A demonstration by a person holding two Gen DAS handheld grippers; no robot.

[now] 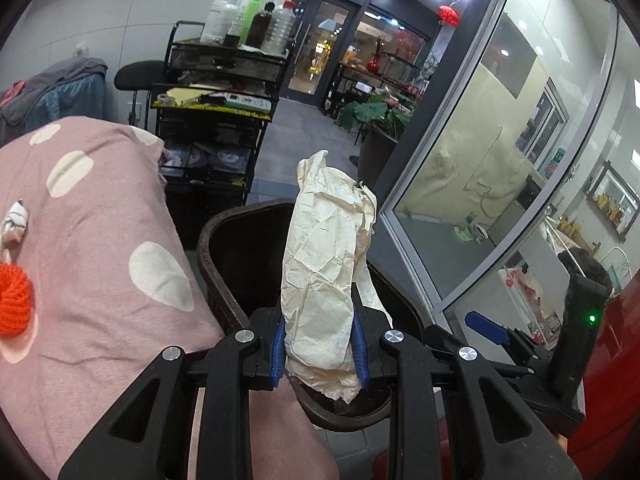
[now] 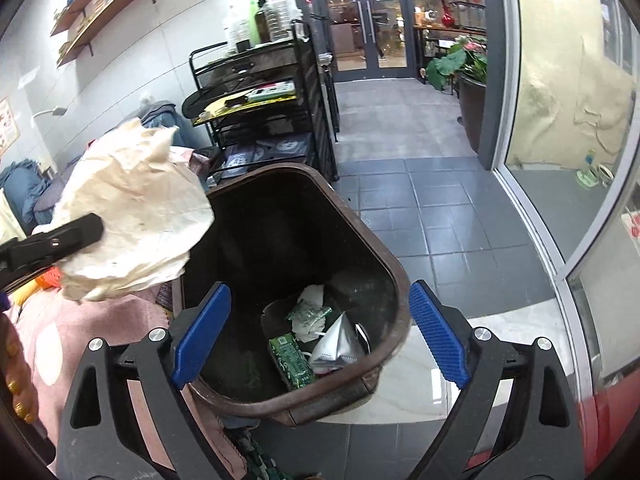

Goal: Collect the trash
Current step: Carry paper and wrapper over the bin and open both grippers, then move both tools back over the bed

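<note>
My left gripper is shut on a crumpled cream paper wad, which sticks up between its blue pads. Behind and below the wad stands the dark brown trash bin. In the right wrist view the same paper wad hangs at the bin's left rim, with the left gripper's black finger across it. My right gripper stands open above the brown trash bin, nothing between its pads. In the bin's bottom lie a green packet, a silver pouch and white scraps.
A pink cloth with pale dots covers a surface left of the bin, an orange knitted ball on it. A black wire cart with bottles stands behind. Grey tiled floor and a glass partition lie to the right.
</note>
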